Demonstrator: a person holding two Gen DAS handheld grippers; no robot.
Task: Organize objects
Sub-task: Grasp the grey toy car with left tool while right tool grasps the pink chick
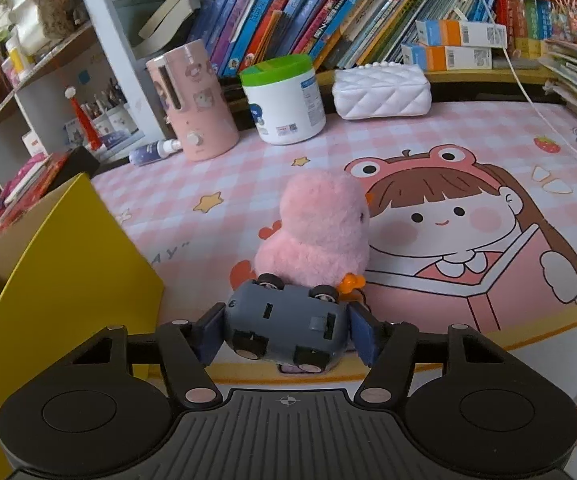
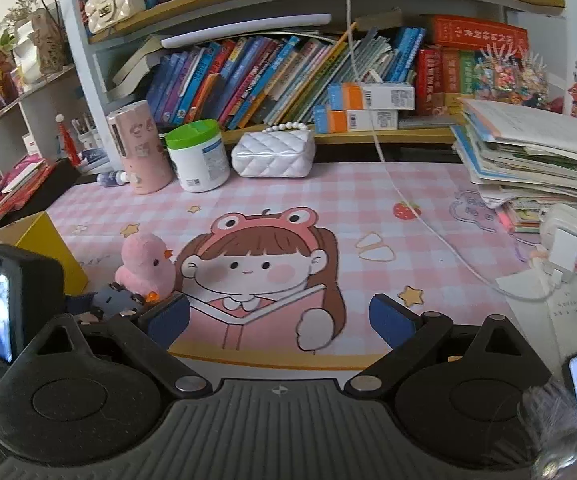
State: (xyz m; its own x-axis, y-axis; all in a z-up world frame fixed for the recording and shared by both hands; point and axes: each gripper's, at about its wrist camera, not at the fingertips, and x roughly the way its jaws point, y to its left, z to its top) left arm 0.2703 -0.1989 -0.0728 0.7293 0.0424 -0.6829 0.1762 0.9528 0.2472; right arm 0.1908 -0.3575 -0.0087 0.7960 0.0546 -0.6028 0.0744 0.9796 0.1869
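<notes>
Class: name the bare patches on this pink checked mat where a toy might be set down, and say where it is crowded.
Free: the mat's middle, between the quilted white purse and the white cable. Crowded: around the pink plush duck, the grey toy car and the yellow box.

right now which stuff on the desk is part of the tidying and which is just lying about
In the job:
- grey toy car, clamped wheels-up in the left gripper
- pink plush duck
- yellow box

Lying about:
- green-lidded tub
- white quilted purse
- pink dispenser
- books
</notes>
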